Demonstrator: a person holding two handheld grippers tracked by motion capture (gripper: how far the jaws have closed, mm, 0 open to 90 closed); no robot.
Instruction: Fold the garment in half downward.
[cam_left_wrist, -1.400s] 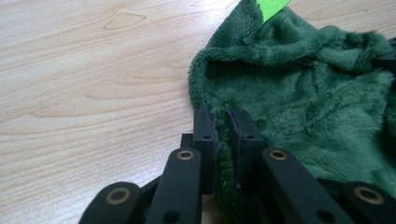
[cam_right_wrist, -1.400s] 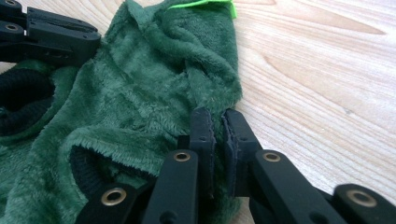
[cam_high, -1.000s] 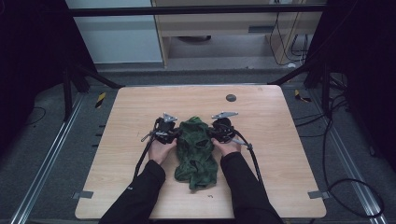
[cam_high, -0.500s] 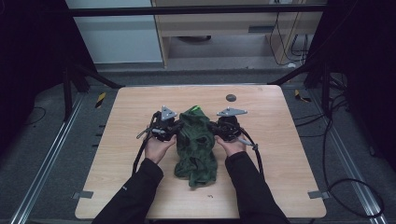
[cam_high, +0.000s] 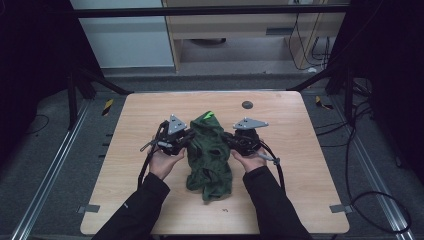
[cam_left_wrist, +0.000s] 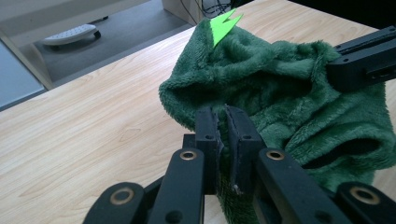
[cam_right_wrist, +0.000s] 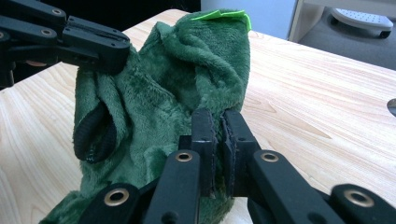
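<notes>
A dark green fleece garment (cam_high: 210, 155) with a bright green spike (cam_high: 208, 116) at its top lies in the middle of the wooden table (cam_high: 125, 130). My left gripper (cam_high: 186, 141) is shut on the garment's left edge, and my right gripper (cam_high: 228, 141) is shut on its right edge. In the left gripper view the jaws pinch a fold of the fleece (cam_left_wrist: 261, 93), with the other gripper (cam_left_wrist: 362, 58) beyond. The right gripper view has the fleece (cam_right_wrist: 177, 79) clamped between the jaws, a black ribbed cuff (cam_right_wrist: 93, 133) at left, and the other gripper (cam_right_wrist: 70, 39) holding the far side.
A small dark round mark (cam_high: 247, 105) sits near the table's far edge. Metal frame legs (cam_high: 95, 80) stand at the far corners. Bare wood lies on both sides of the garment and beyond it. Cables (cam_high: 370, 200) trail over the floor at right.
Both grippers have carried the garment's upper part away from the person, toward the far edge. The fabric is now stretched longer on the table.
</notes>
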